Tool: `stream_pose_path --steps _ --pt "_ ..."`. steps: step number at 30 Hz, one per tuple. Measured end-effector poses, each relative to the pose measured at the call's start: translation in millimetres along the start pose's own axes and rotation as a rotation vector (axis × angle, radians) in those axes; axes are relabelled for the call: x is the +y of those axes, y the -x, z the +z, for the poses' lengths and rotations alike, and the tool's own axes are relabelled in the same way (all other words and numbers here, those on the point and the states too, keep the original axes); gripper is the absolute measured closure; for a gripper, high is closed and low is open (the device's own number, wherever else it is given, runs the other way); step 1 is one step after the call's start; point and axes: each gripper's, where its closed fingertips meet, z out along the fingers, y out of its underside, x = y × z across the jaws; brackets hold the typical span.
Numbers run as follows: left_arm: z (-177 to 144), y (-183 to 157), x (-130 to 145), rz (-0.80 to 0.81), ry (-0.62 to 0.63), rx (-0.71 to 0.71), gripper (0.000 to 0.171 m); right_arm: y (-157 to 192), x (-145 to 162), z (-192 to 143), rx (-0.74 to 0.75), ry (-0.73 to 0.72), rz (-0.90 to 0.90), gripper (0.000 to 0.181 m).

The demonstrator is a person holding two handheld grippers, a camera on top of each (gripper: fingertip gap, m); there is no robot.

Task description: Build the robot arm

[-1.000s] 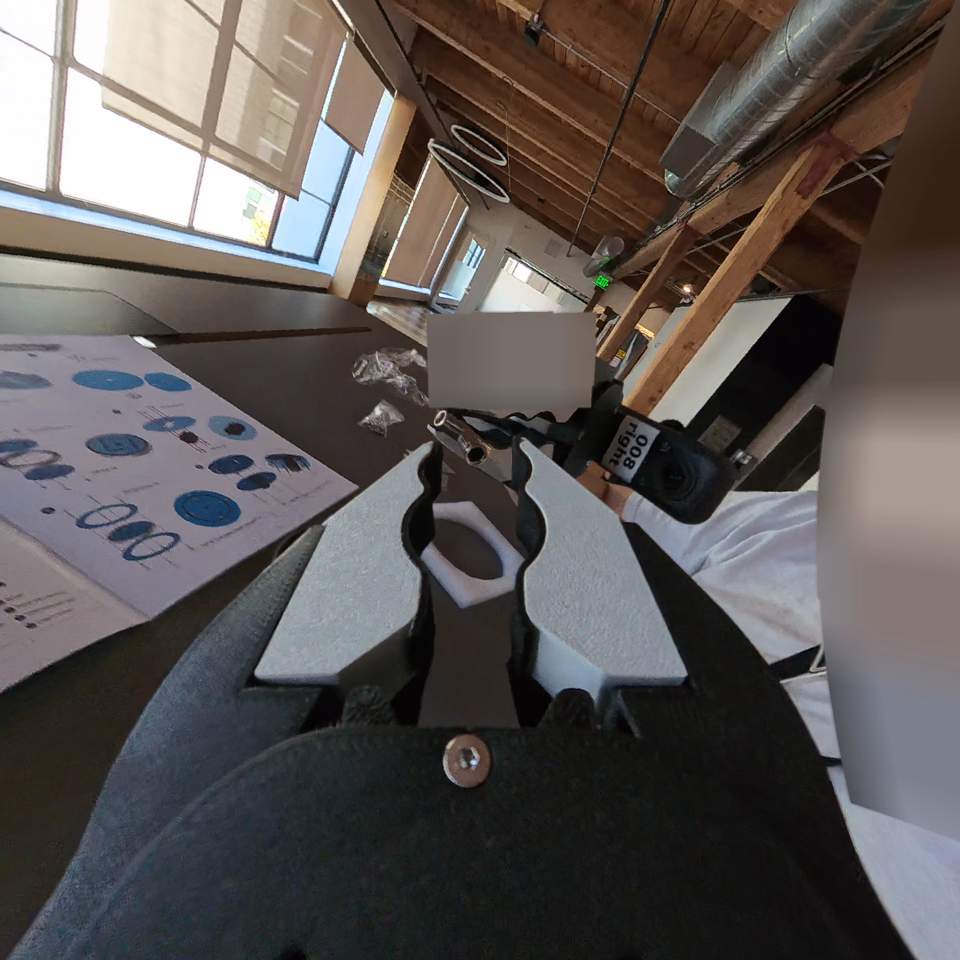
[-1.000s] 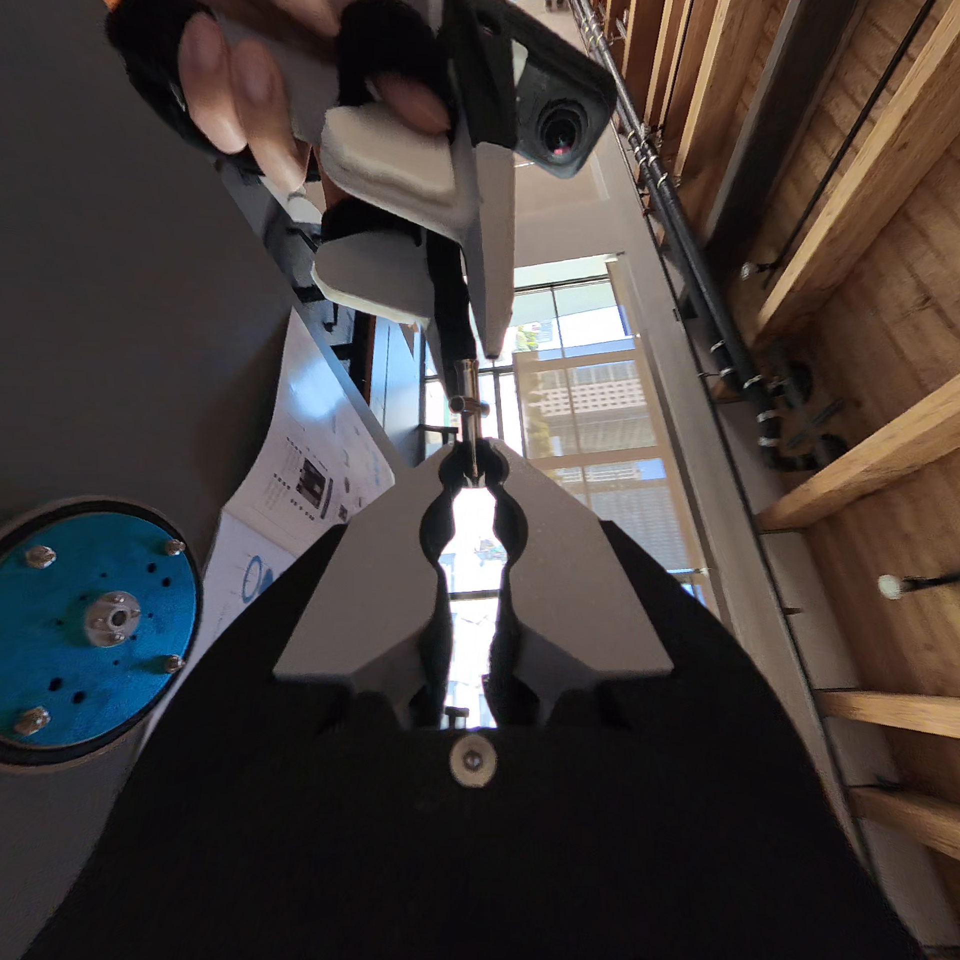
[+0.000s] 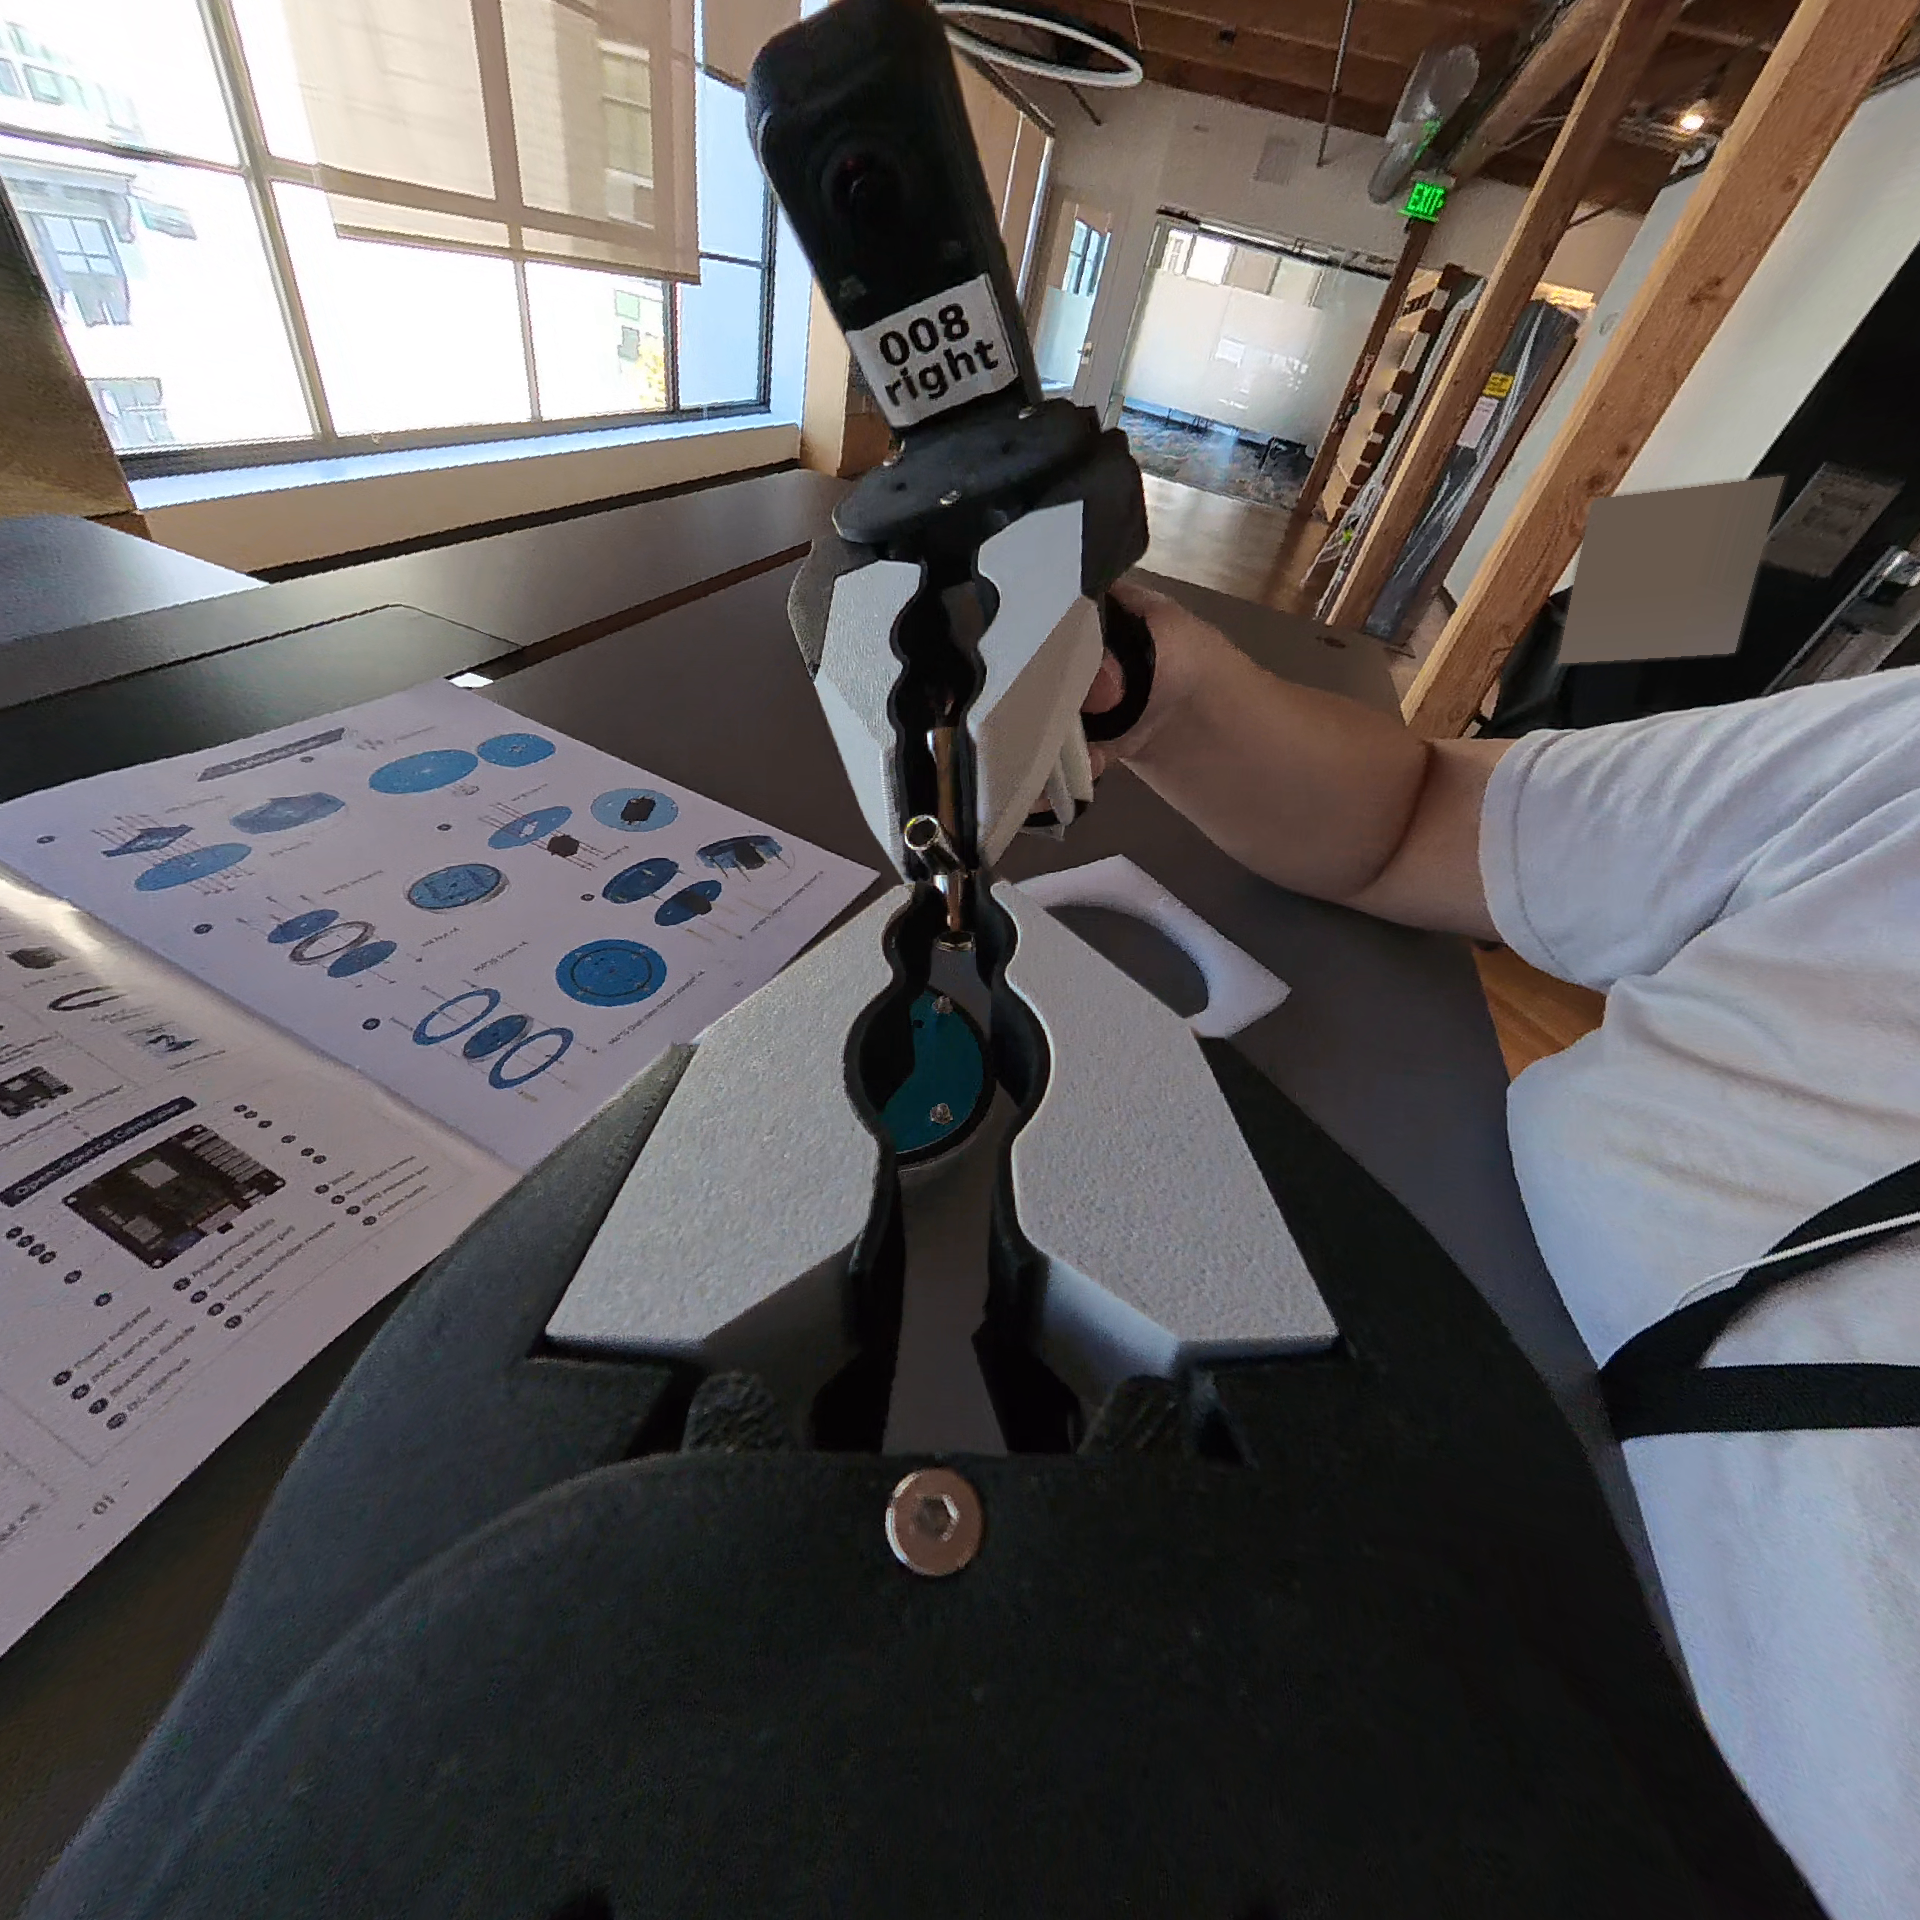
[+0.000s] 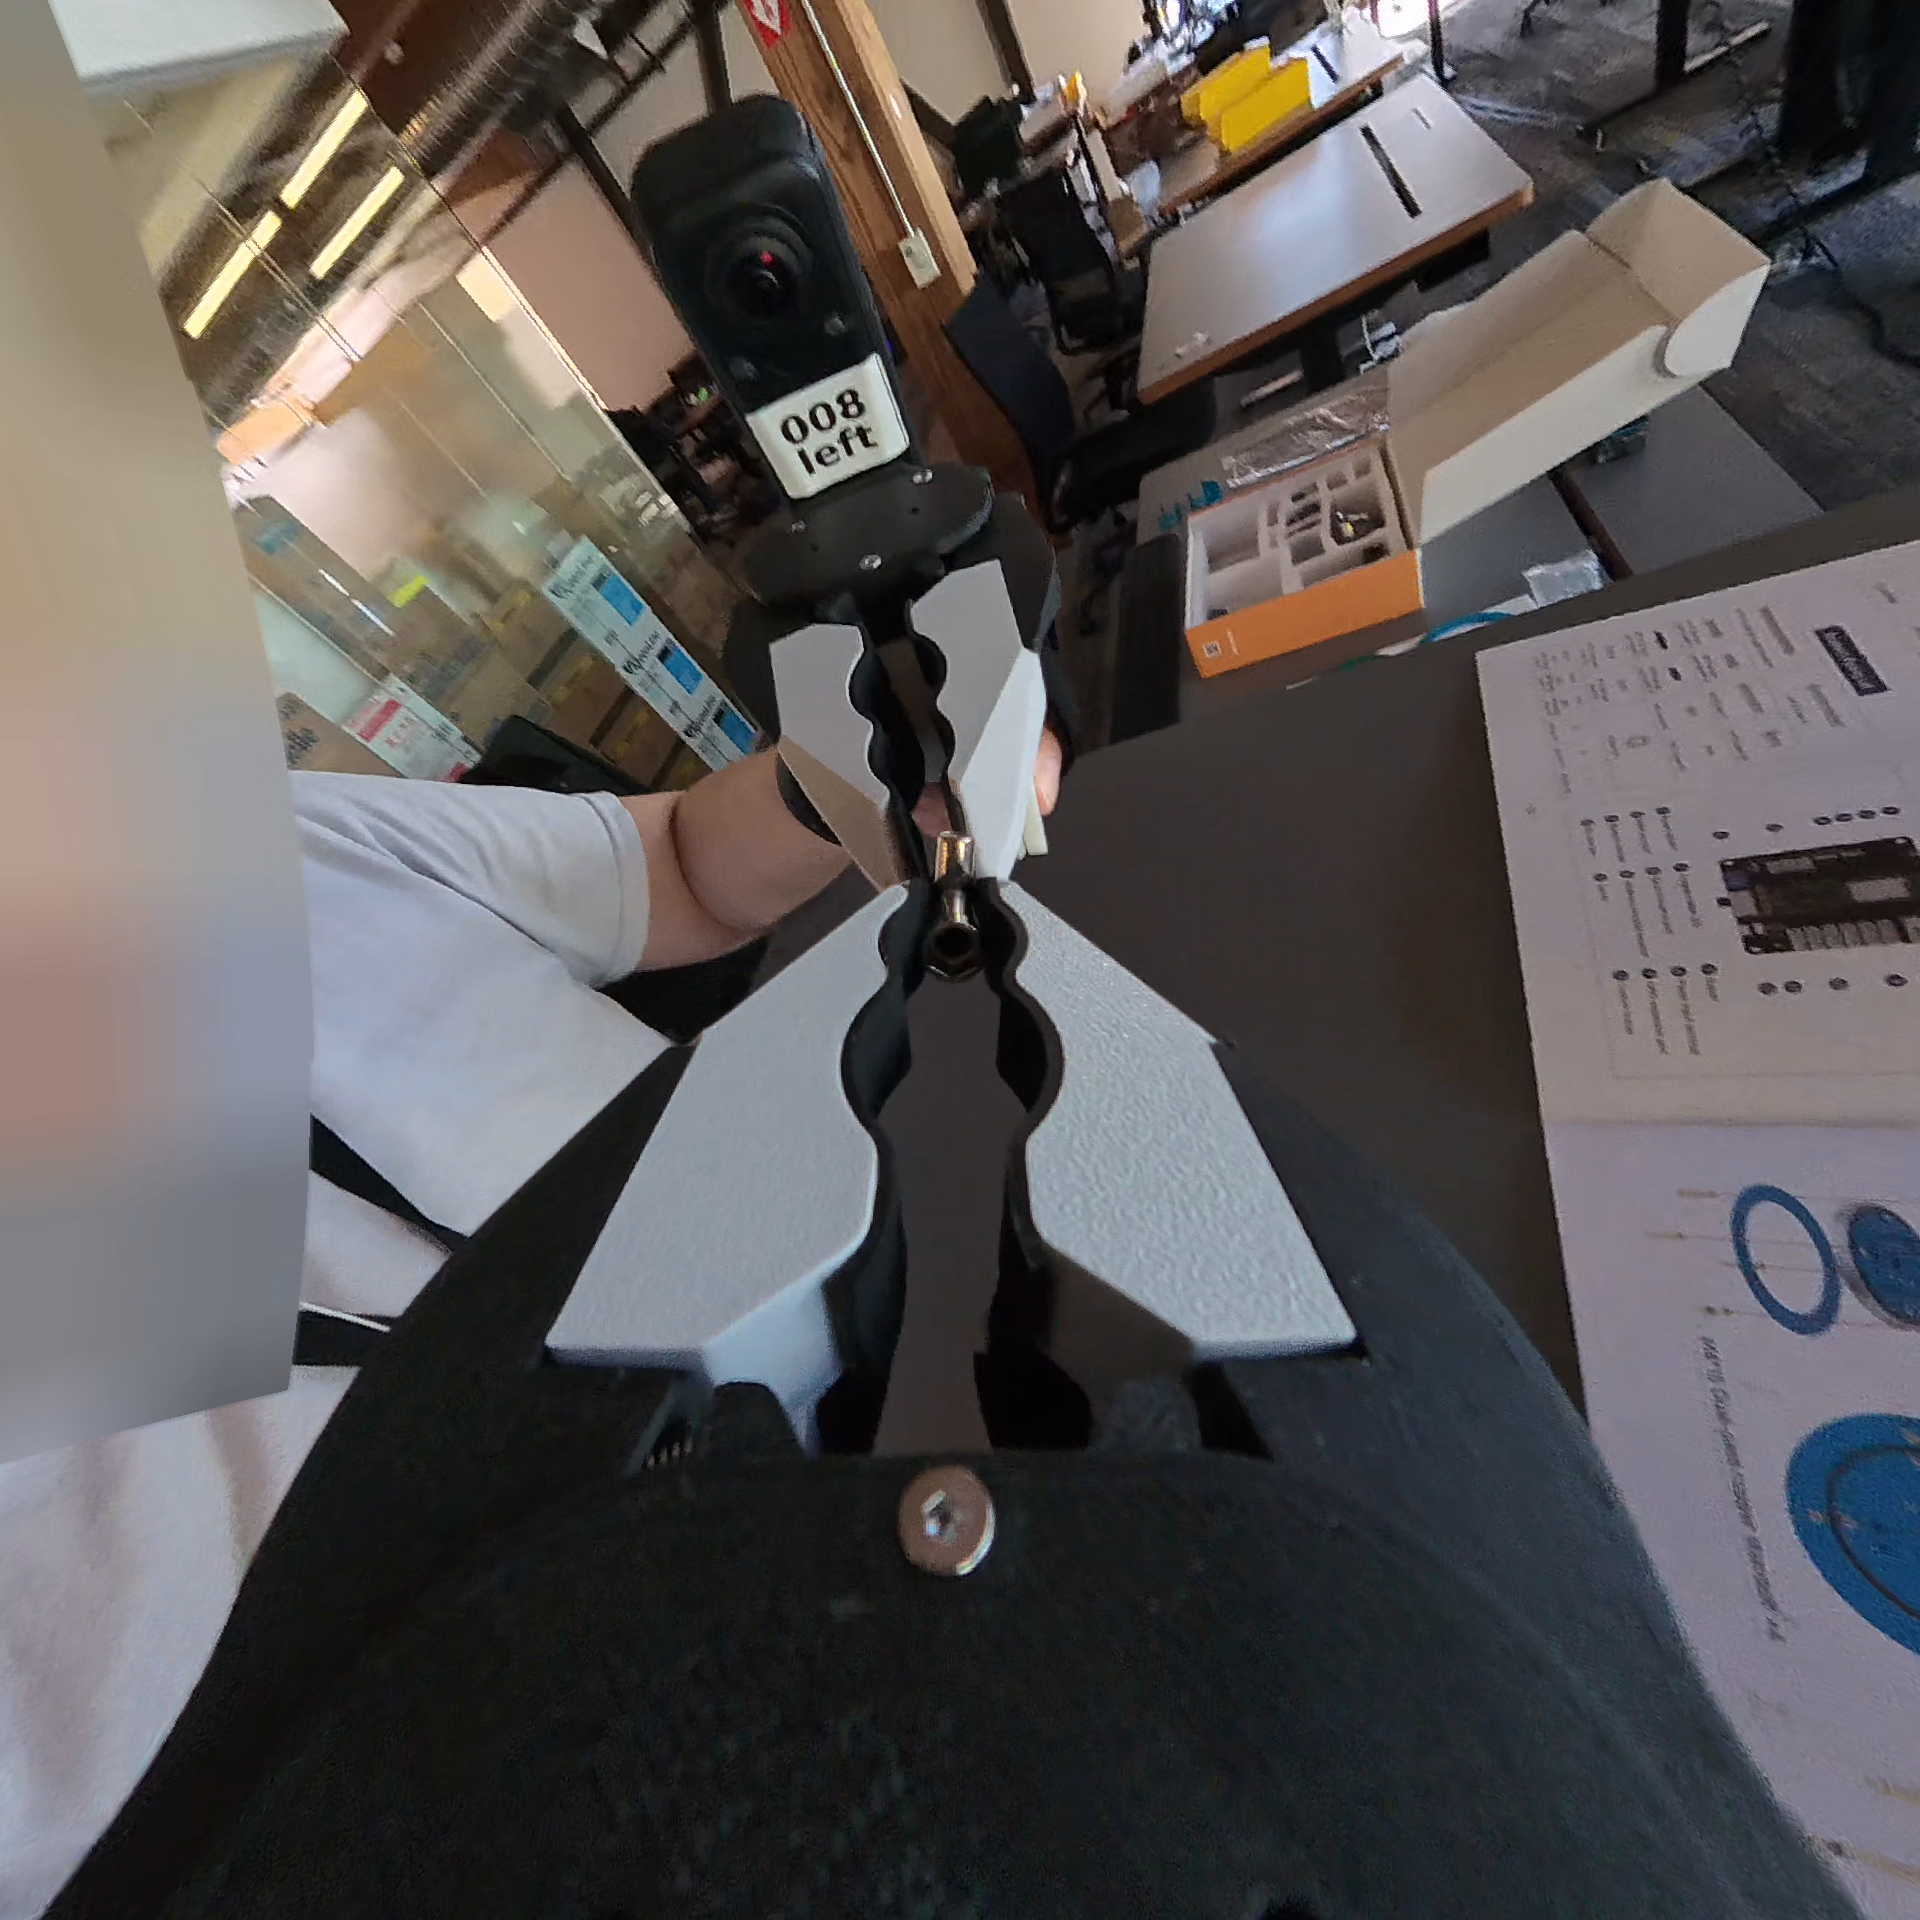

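My left gripper (image 3: 951,902) is shut on a small metal screw-like part (image 3: 952,914) at its tips. My right gripper (image 4: 951,923) is shut on a hollow metal hex standoff (image 4: 950,943), open end towards its camera. The two grippers face each other tip to tip above the dark table (image 3: 675,717), and the two metal parts touch or nearly touch. The right gripper (image 3: 940,831) shows in the left wrist view with its standoff (image 3: 923,834). The left gripper (image 4: 951,847) shows in the right wrist view with its part (image 4: 953,854).
A blue round plate (image 3: 930,1081) lies on the table below the left fingers, with a white foam piece (image 3: 1236,977) beside it. Printed instruction sheets (image 3: 343,935) lie to the left. An open orange box (image 4: 1309,613) stands behind. A person's arm (image 3: 1299,800) and white shirt are close. Only a small space, under 4 cm, lies between the two pairs of fingers.
Both grippers have tilted down from pointing at the ceiling to facing each other over the table. They still hold the metal parts tip to tip.
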Motion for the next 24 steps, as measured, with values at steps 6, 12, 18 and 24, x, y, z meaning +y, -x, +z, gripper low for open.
stream_pose_path --steps 6,12,18,24 --pt "1 -2 1 0.034 0.017 -0.012 0.165 1 3 0 0.006 0.029 -0.014 0.172" --pt "2 0 0 0.100 0.002 -0.046 0.165 -1 3 -2 0.012 0.037 -0.034 0.174" --pt "-8 18 26 0.103 0.152 -0.036 0.120 -43 18 -32 0.331 0.323 -0.411 0.174" --pt "12 44 93 -0.001 0.359 -0.016 0.100 -62 53 -28 0.240 0.839 -0.542 0.174"
